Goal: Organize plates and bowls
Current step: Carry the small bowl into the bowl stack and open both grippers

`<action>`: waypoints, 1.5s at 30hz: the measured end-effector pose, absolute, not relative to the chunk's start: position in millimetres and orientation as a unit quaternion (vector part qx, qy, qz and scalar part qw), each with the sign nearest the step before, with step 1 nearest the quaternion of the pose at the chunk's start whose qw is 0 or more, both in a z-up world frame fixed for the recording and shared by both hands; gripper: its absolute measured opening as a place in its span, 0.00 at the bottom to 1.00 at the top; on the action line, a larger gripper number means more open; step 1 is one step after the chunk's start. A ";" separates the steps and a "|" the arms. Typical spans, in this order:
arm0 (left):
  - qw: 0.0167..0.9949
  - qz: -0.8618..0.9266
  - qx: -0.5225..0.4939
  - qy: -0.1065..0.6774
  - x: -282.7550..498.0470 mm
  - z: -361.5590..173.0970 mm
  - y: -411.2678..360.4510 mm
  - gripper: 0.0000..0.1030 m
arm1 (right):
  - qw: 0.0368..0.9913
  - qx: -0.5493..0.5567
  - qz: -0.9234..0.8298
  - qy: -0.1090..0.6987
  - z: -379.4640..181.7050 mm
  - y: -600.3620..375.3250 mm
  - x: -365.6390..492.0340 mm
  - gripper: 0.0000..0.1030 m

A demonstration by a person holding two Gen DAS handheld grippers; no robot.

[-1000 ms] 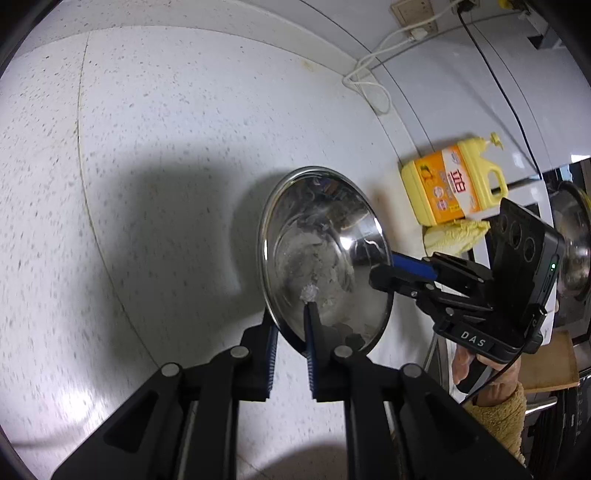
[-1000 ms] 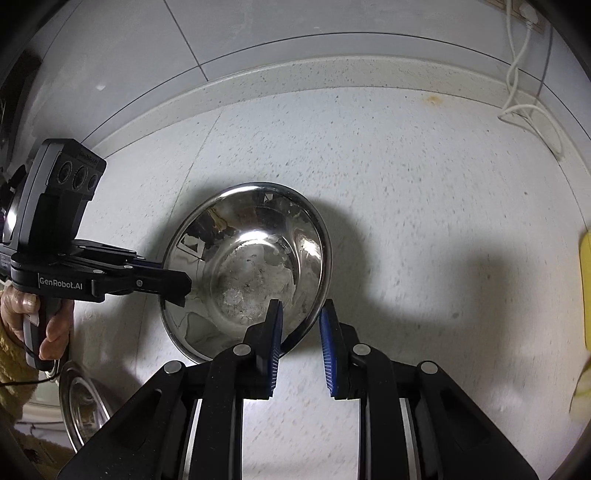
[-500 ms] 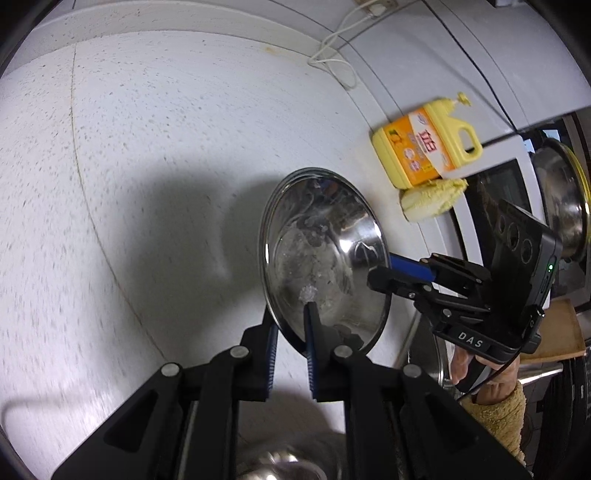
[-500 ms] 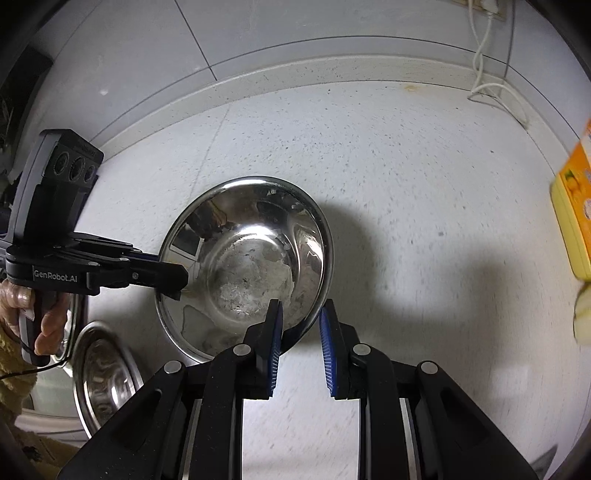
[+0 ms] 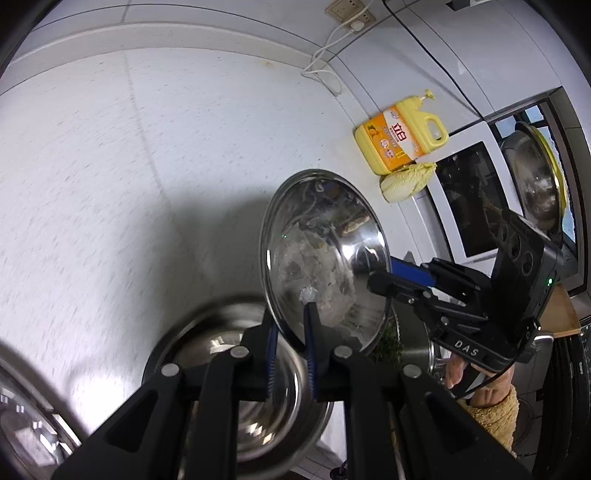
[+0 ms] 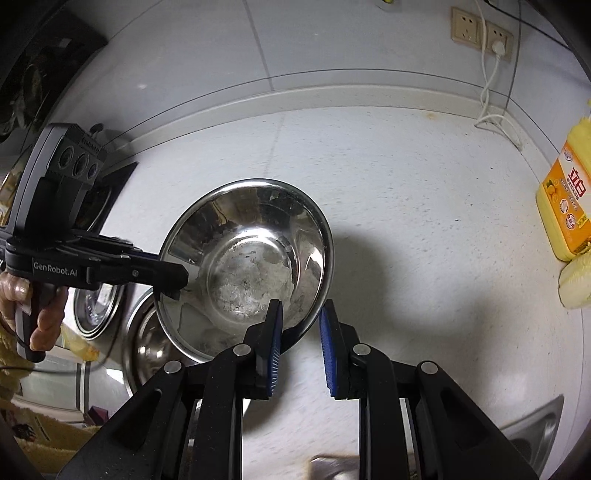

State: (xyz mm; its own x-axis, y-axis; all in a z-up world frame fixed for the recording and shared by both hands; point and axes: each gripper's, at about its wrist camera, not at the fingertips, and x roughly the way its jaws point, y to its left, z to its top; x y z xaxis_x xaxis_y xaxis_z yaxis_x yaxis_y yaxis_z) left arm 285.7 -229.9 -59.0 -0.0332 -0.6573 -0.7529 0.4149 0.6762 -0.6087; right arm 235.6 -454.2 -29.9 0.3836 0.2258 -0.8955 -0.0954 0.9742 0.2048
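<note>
Bowl point(image 5: 325, 258) rim clamped in both grippers' jaws, opposite sides.

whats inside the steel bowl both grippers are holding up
The steel bowl holds nothing loose, only whitish residue smeared over its bottom. The right gripper's fingers cover a strip of the near rim, so that part is unseen.

counter: a white speckled stone worktop point(image 6: 424, 192) is stretching ahead of me, carrying soft shadows | wall: pale grey tiles point(image 6: 332, 40) are rising behind a raised backsplash | power: a beige double wall socket point(image 6: 480, 33) is feeding a white cord point(image 6: 489, 92) | right edge: a yellow detergent jug point(image 5: 400, 136) is standing by the wall
</note>
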 end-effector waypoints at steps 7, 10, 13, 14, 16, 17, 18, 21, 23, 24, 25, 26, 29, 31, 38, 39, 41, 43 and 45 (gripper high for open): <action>0.679 -0.377 -0.099 0.622 236.0 -62.9 -187.0 0.12 | 0.823 0.067 0.114 0.553 -33.7 -420.5 206.2 0.18; 0.671 -0.369 -0.099 0.635 222.1 -79.4 -174.5 0.12 | 0.812 0.063 0.121 0.568 -46.0 -407.2 199.1 0.18; 0.669 -0.361 -0.096 0.643 212.5 -95.9 -167.0 0.12 | 0.802 0.065 0.125 0.581 -60.3 -399.4 197.1 0.18; 0.669 -0.360 -0.093 0.644 210.4 -99.5 -165.9 0.12 | 0.798 0.066 0.126 0.586 -66.0 -396.7 197.1 0.18; 0.674 -0.354 -0.081 0.643 206.3 -104.2 -166.2 0.12 | 0.794 0.057 0.122 0.593 -72.8 -390.3 197.2 0.18; 0.681 -0.349 -0.071 0.640 204.5 -104.9 -166.2 0.12 | 0.792 0.053 0.120 0.596 -75.7 -388.1 197.8 0.18; 0.687 -0.346 -0.062 0.636 202.8 -105.2 -167.0 0.12 | 0.789 0.050 0.119 0.601 -80.3 -385.4 199.3 0.18; 0.704 -0.332 -0.025 0.628 197.7 -104.0 -169.3 0.15 | 0.786 0.043 0.113 0.606 -85.7 -379.5 201.2 0.18; 0.710 -0.334 -0.002 0.620 192.7 -98.9 -169.0 0.15 | 0.789 0.042 0.107 0.604 -83.5 -376.9 201.2 0.20; 0.715 -0.333 0.007 0.615 192.2 -95.4 -173.6 0.15 | 0.791 0.043 0.104 0.602 -80.9 -377.2 201.2 0.21; 0.724 -0.330 0.020 0.606 189.7 -90.4 -172.3 0.15 | 0.794 0.043 0.100 0.598 -76.8 -377.5 200.7 0.26; 0.733 -0.328 0.031 0.595 186.8 -83.5 -168.9 0.16 | 0.799 0.040 0.093 0.593 -71.1 -380.1 198.8 0.33; 0.757 -0.328 0.039 0.563 180.8 -56.6 -158.1 0.16 | 0.828 0.043 0.074 0.554 -35.7 -391.3 189.6 0.35; 0.777 -0.330 0.035 0.535 177.0 -32.5 -150.5 0.17 | 0.848 0.046 0.064 0.523 -11.2 -399.9 179.6 0.42; 0.841 -0.332 0.006 0.428 148.4 54.6 -114.3 0.29 | 0.901 0.040 0.024 0.432 67.6 -417.8 141.5 0.47; 0.848 -0.331 0.008 0.415 142.3 63.9 -111.8 0.29 | 0.904 0.040 0.021 0.425 74.2 -416.8 136.9 0.47; 0.861 -0.330 0.019 0.386 128.8 79.1 -106.5 0.29 | 0.909 0.042 0.018 0.414 82.8 -408.9 130.1 0.50; 0.863 -0.328 0.035 0.384 120.4 78.1 -107.0 0.29 | 0.910 0.038 0.016 0.412 86.2 -404.7 125.5 0.52; 0.854 -0.330 0.034 0.401 119.9 65.6 -108.2 0.29 | 0.908 0.036 0.018 0.417 84.8 -400.2 121.5 0.52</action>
State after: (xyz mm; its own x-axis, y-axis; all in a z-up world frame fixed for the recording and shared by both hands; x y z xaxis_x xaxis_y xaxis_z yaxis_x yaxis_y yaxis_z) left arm 119.9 -108.2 65.6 0.4613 -0.5361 -0.7070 0.5904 0.7803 -0.2064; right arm 121.5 -400.2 84.8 0.6508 0.0635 -0.7566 -0.0030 0.9967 0.0810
